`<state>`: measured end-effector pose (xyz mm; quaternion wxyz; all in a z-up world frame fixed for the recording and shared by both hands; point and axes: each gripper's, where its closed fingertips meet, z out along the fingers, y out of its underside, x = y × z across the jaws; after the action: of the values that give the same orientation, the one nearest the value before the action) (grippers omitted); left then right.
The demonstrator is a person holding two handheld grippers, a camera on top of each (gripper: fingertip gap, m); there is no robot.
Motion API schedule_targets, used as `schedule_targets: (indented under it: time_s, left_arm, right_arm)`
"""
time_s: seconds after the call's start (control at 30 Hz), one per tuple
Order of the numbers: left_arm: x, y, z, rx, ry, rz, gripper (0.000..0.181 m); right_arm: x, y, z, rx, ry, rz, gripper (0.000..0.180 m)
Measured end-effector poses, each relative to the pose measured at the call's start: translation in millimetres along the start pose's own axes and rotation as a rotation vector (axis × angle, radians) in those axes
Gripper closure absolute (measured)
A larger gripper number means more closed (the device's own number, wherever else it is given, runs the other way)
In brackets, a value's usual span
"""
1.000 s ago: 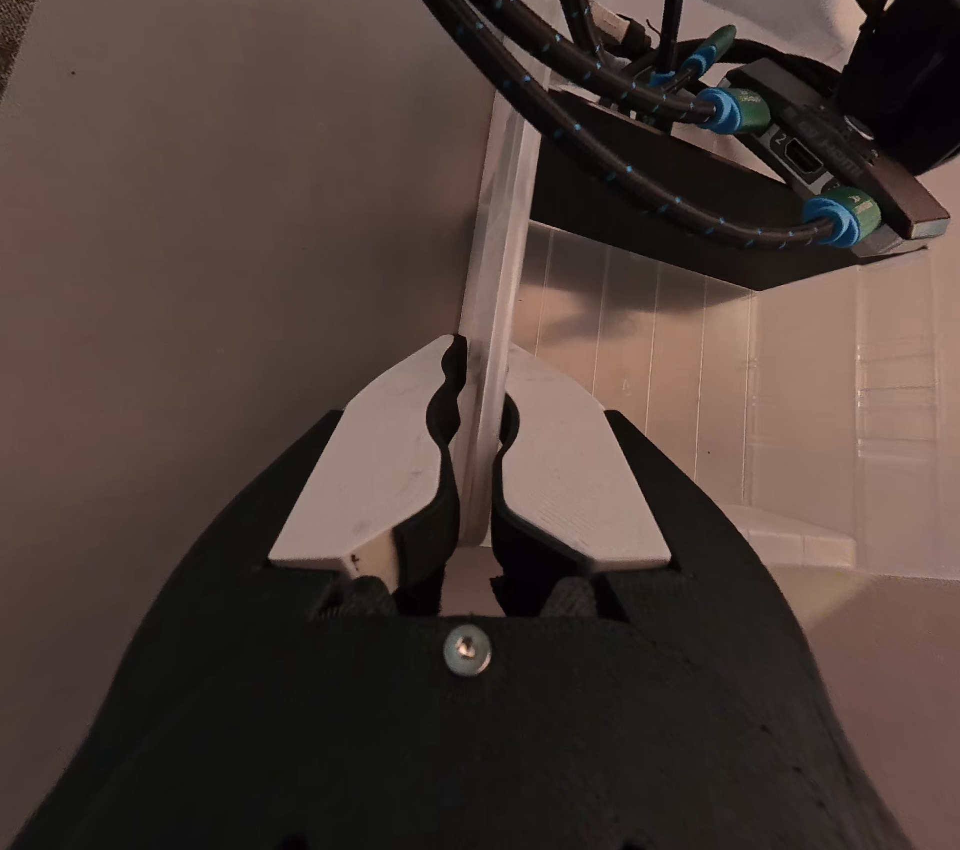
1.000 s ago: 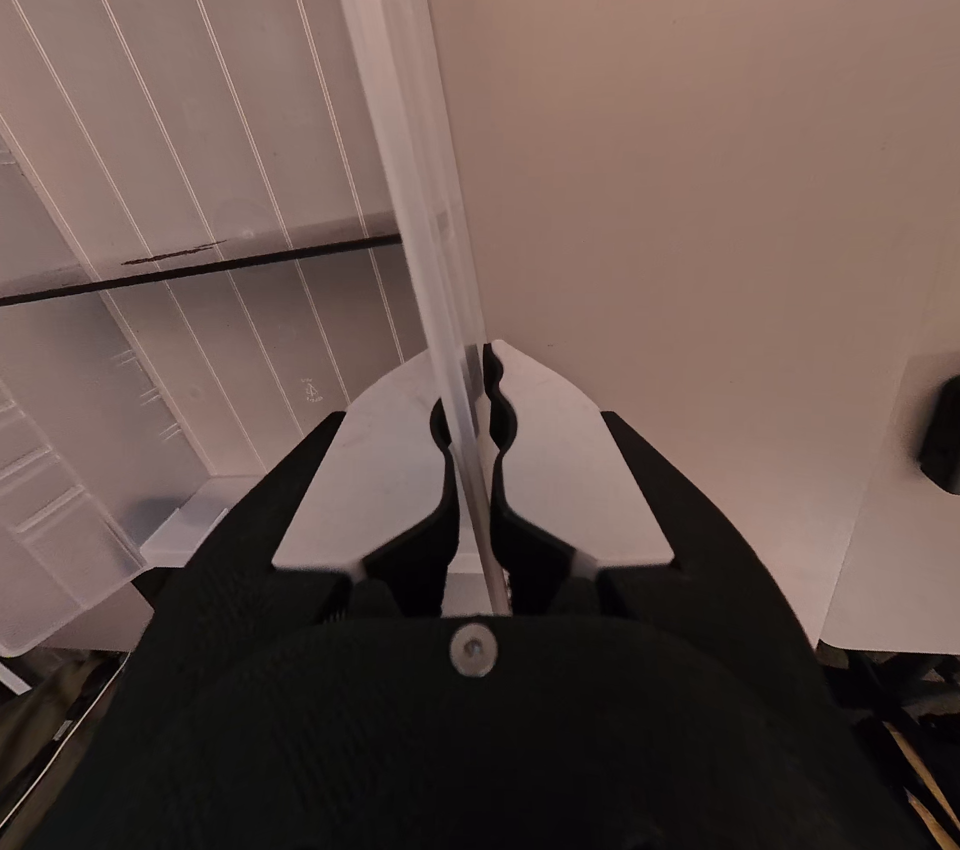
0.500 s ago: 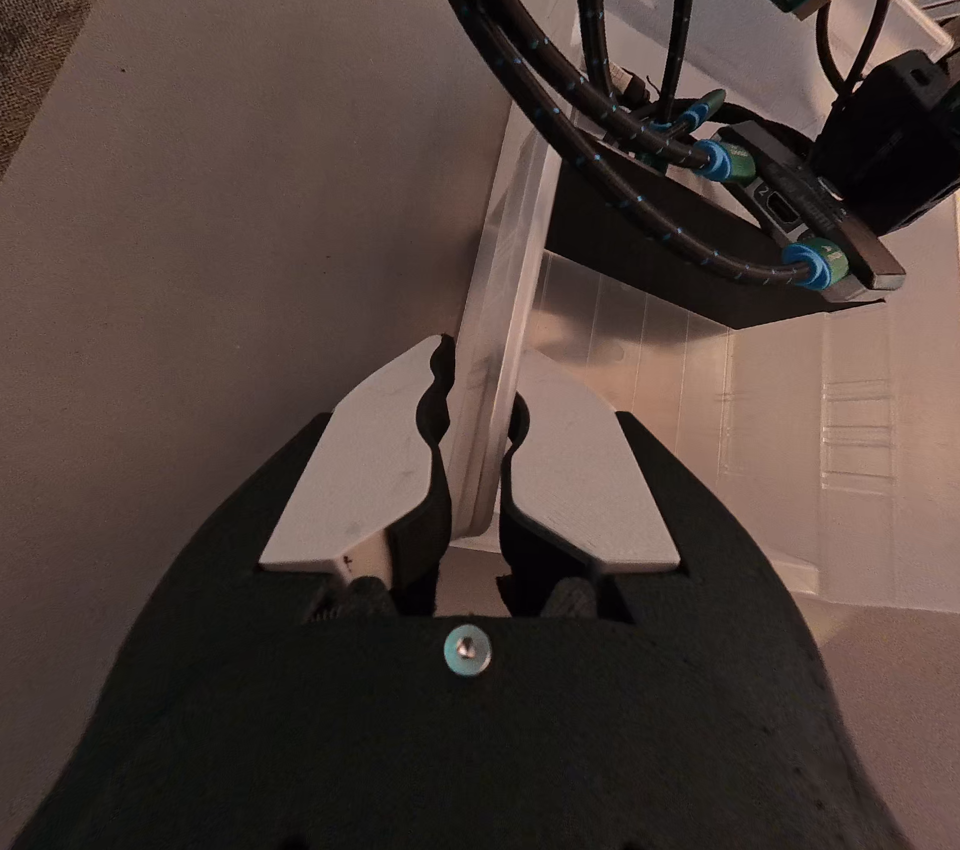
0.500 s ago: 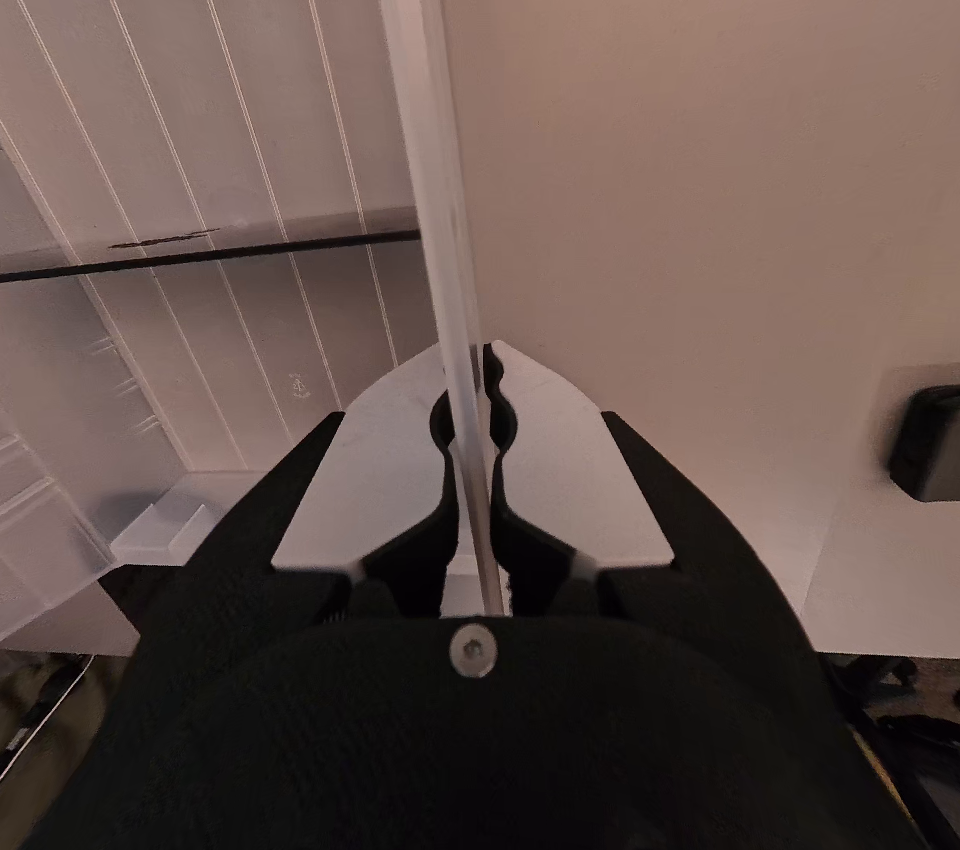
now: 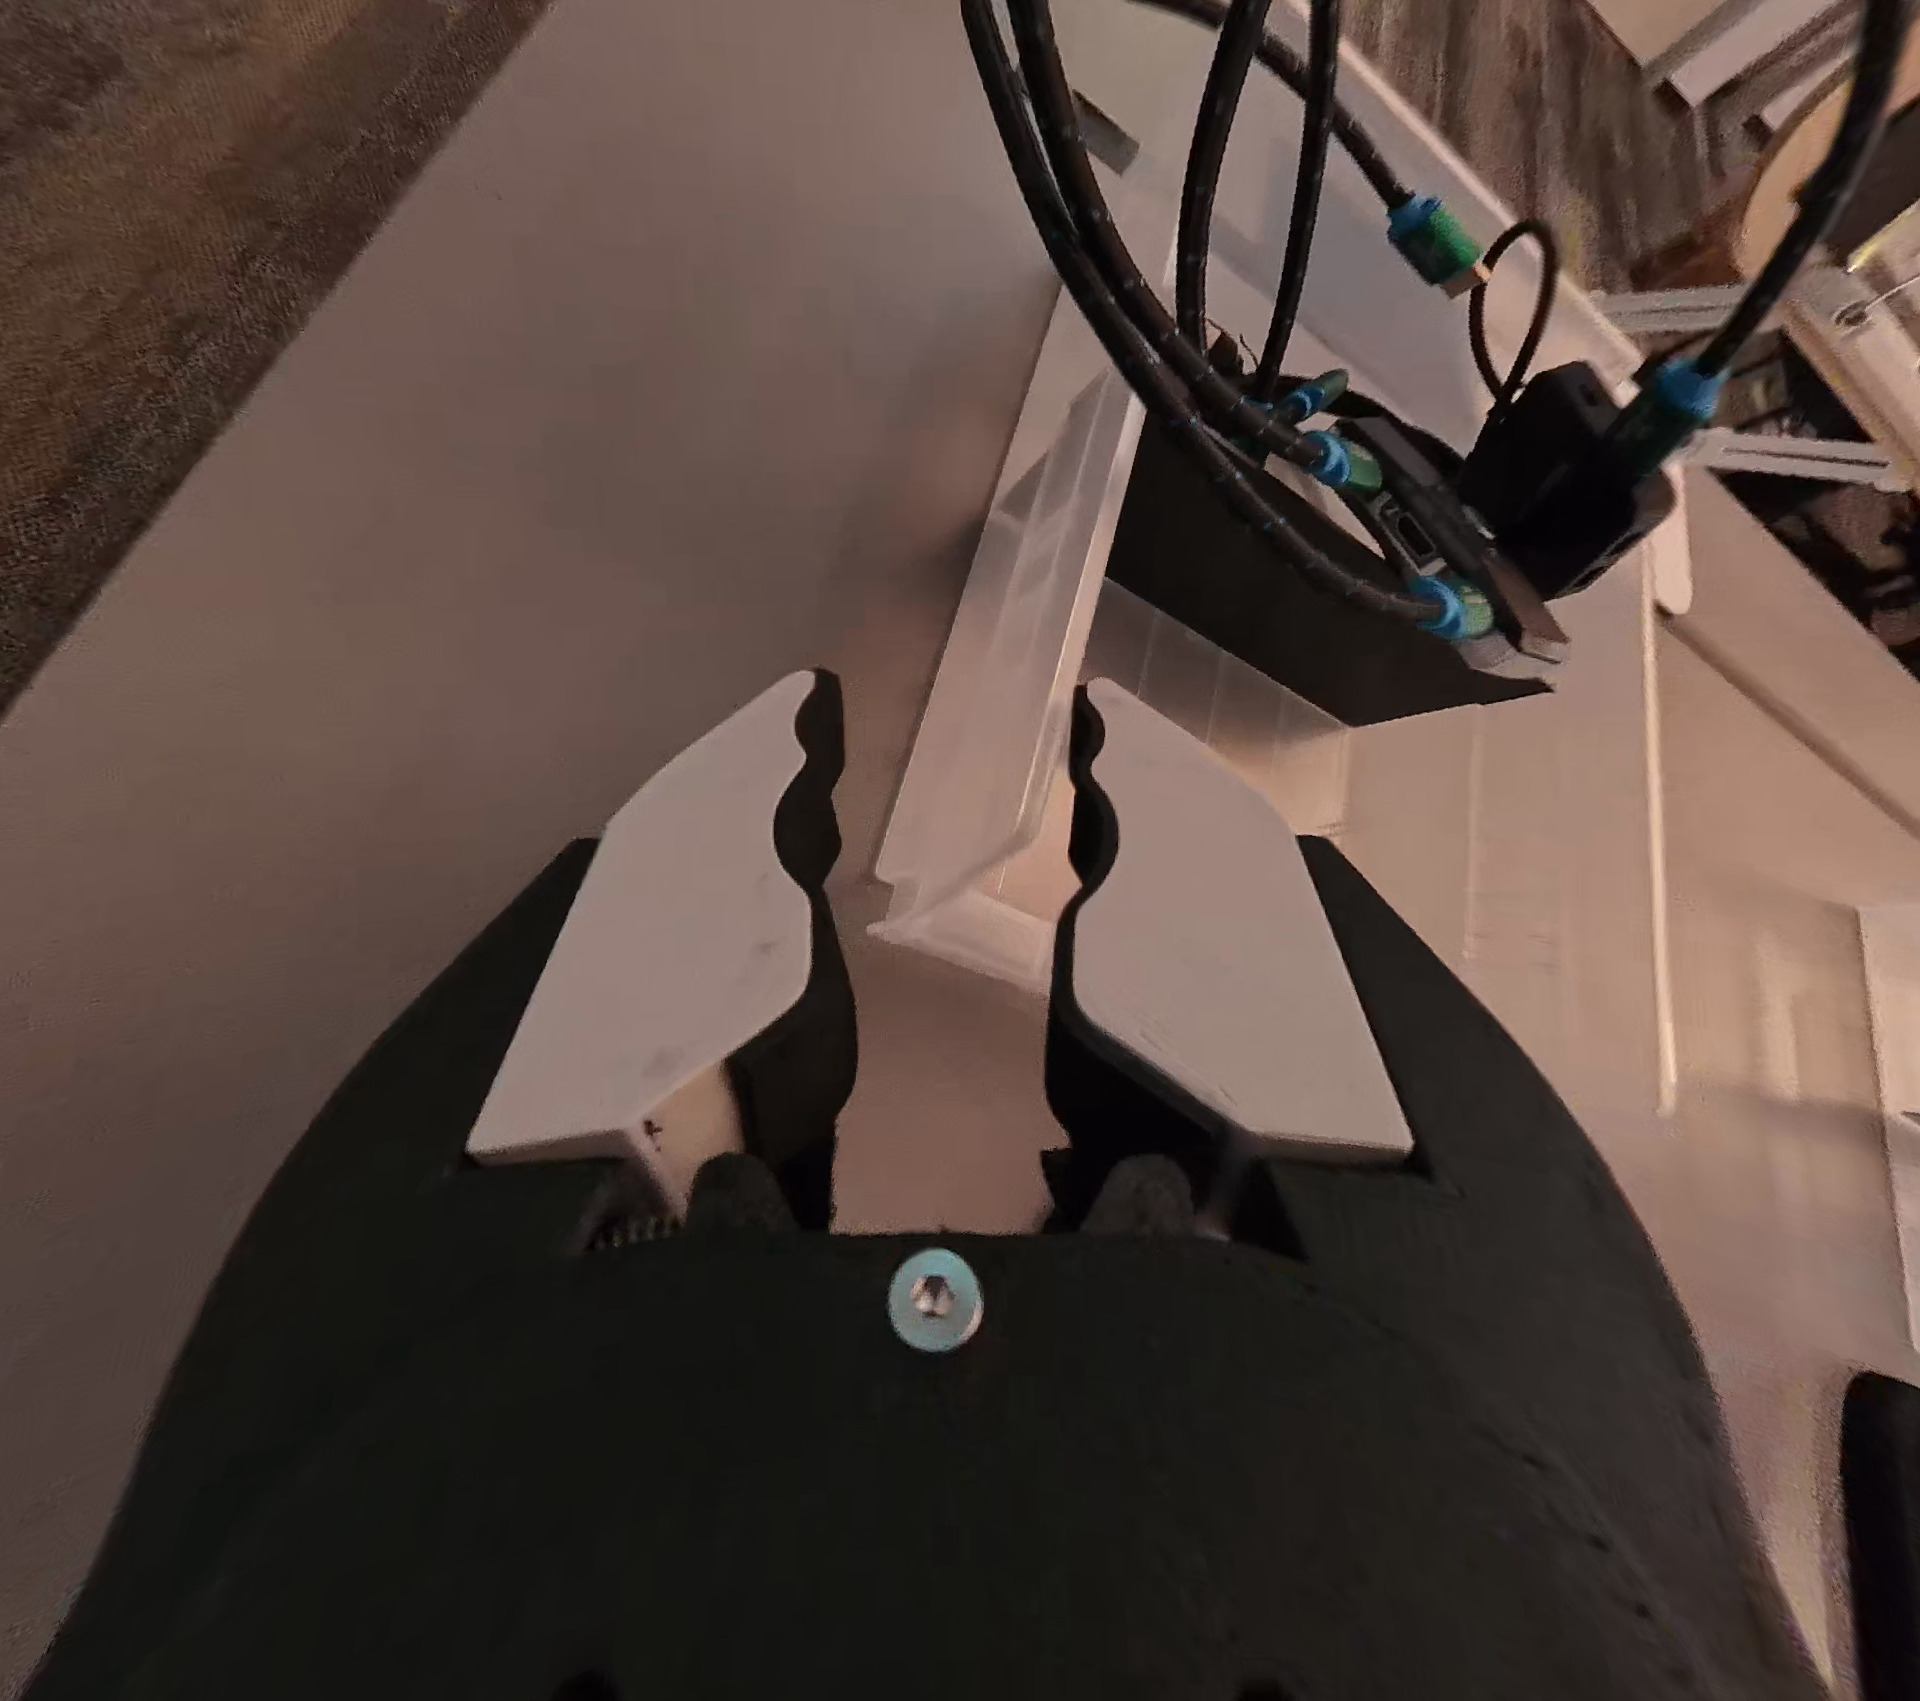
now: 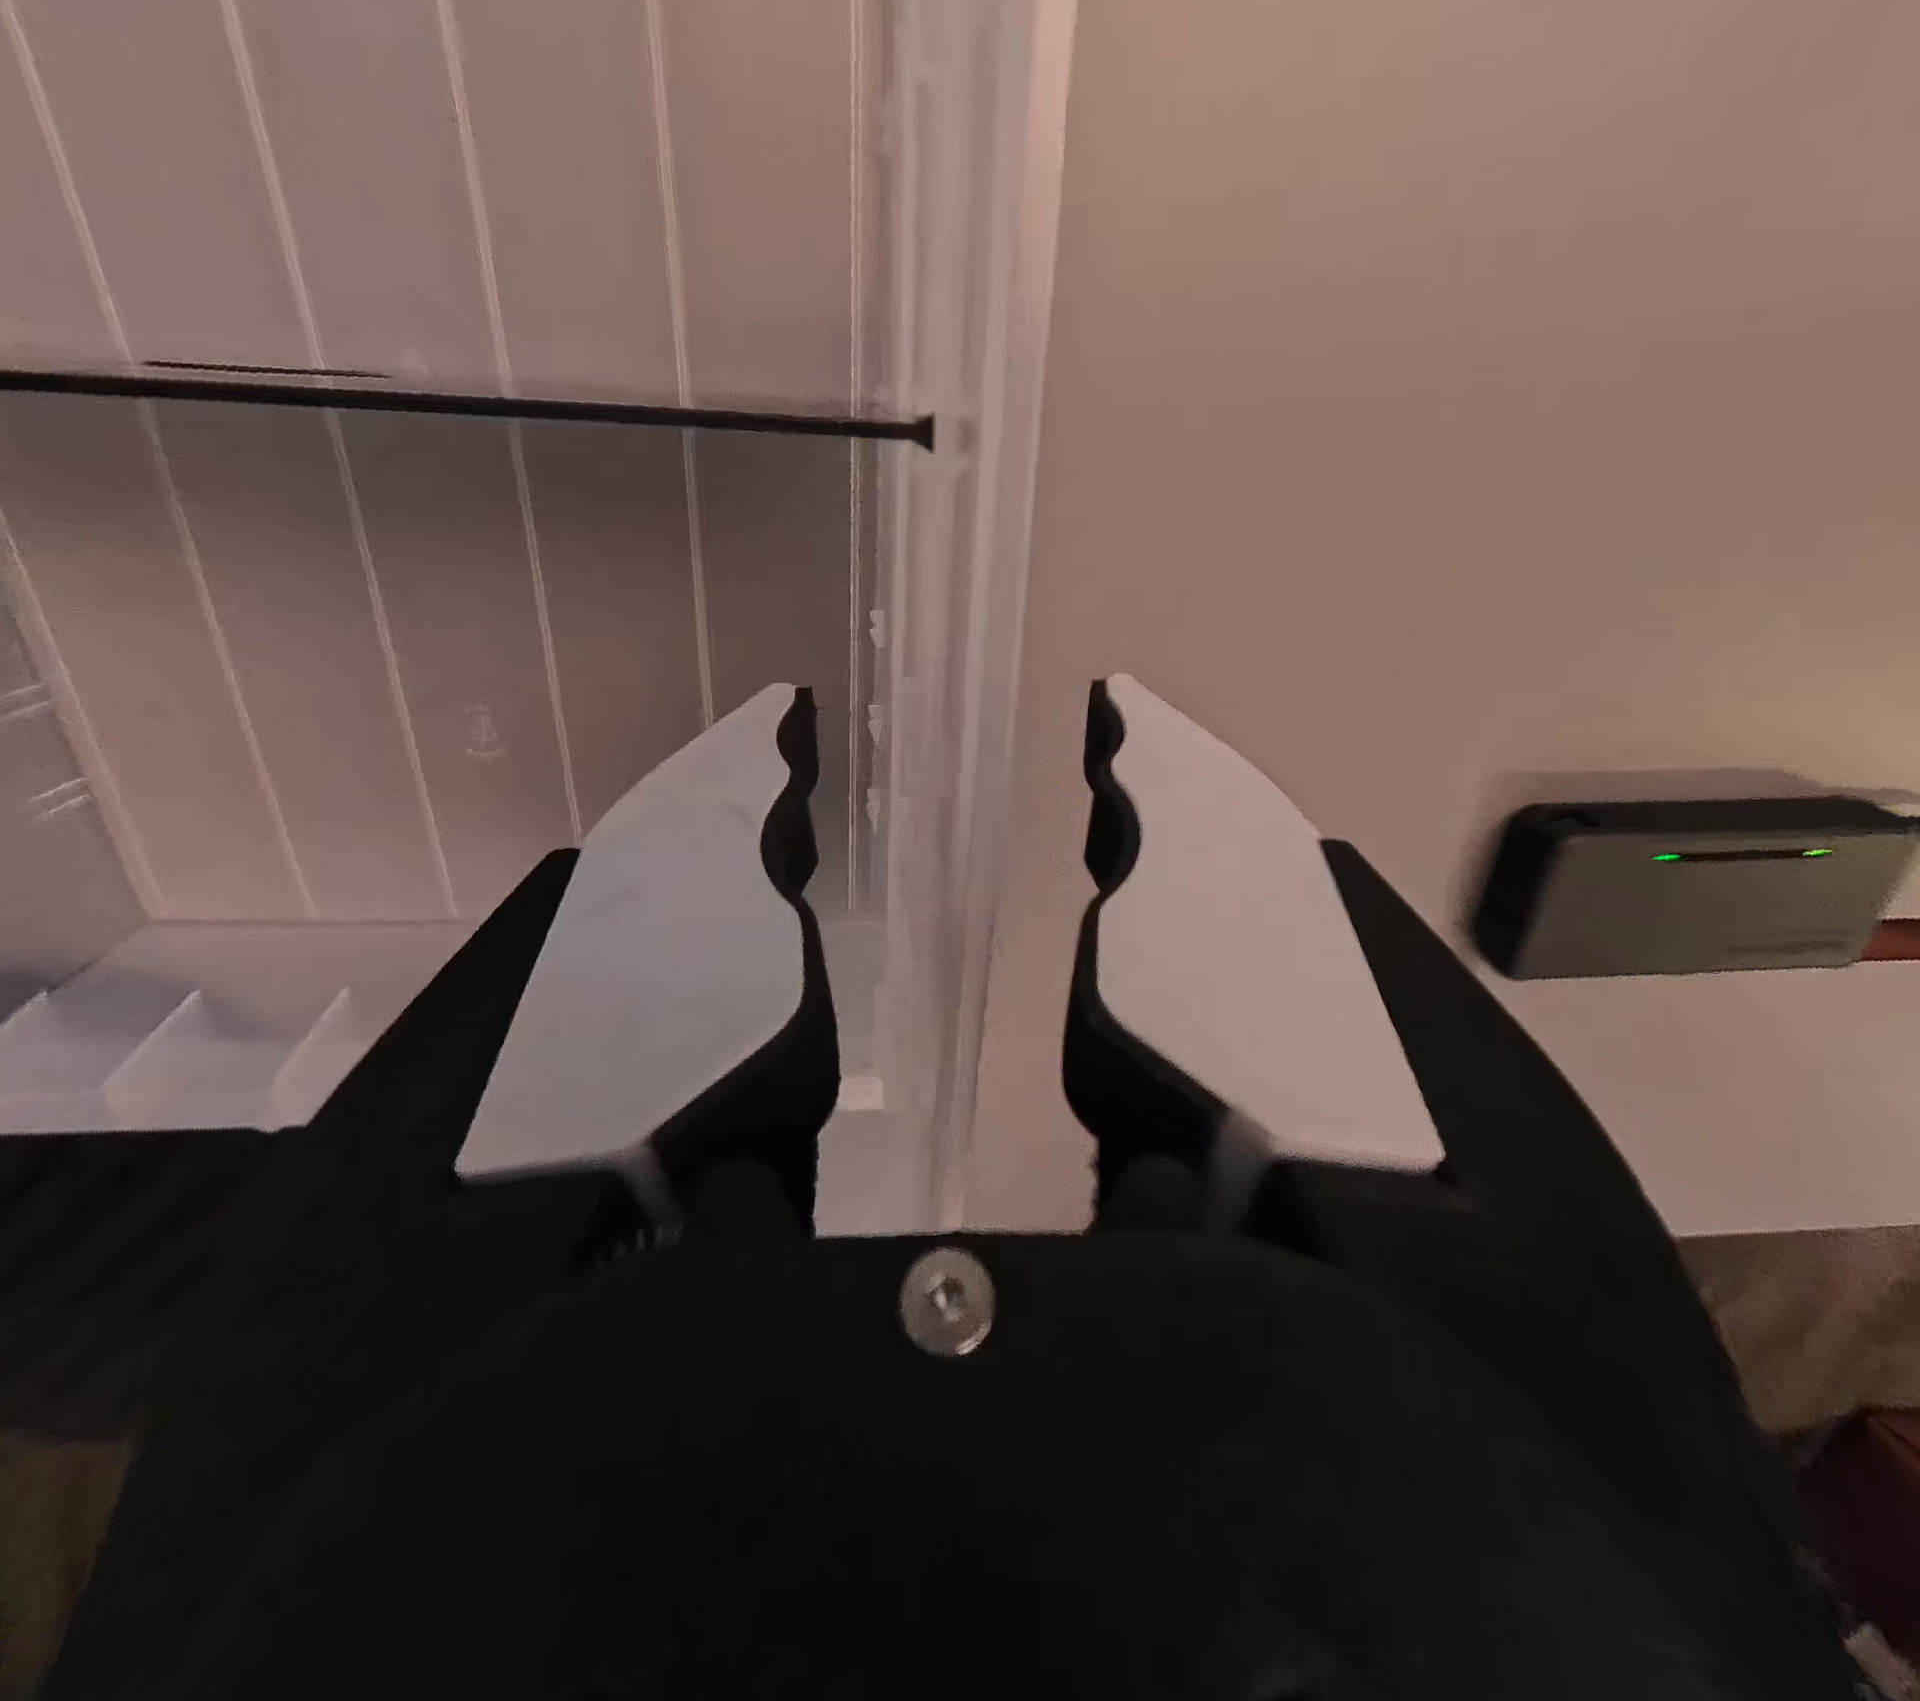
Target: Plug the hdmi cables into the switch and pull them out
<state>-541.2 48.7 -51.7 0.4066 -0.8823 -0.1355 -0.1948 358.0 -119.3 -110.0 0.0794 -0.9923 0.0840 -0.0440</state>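
Note:
The dark HDMI switch (image 5: 1439, 524) lies on a black block (image 5: 1278, 612) inside a clear plastic bin (image 5: 1013, 675). Braided black cables (image 5: 1101, 280) with blue-green plugs run into it; two plugs (image 5: 1455, 607) sit in its side with a bare port between them. One loose plug (image 5: 1432, 251) hangs free above. My left gripper (image 5: 951, 695) is open, its jaws on either side of the bin's left rim without gripping it. My right gripper (image 6: 951, 695) is open astride the bin's right rim (image 6: 935, 404).
A small black box (image 5: 1558, 462) with a cable plugged in sits next to the switch. A grey device with green lights (image 6: 1694, 888) lies on the white table (image 6: 1455, 301) to the right of the bin. Carpet (image 5: 208, 41) shows past the table's left edge.
Both grippers were shut on the bin's rims and have opened, letting go. Both have drawn back a little, so more of the table and the cables shows.

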Motion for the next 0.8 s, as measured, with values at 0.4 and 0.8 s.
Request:
schedule_targets:
  time_s: [0.4,0.8]
  left_arm:
    - [89,-69,-129,0.604,0.111,0.412,0.141]
    - [208,-45,-38,0.421,0.255,0.672,0.122]
  right_arm:
    - [-46,-92,-157,0.768,0.45,-0.289,0.114]
    - [-273,-109,-288,1.648,0.302,-0.526,0.103]
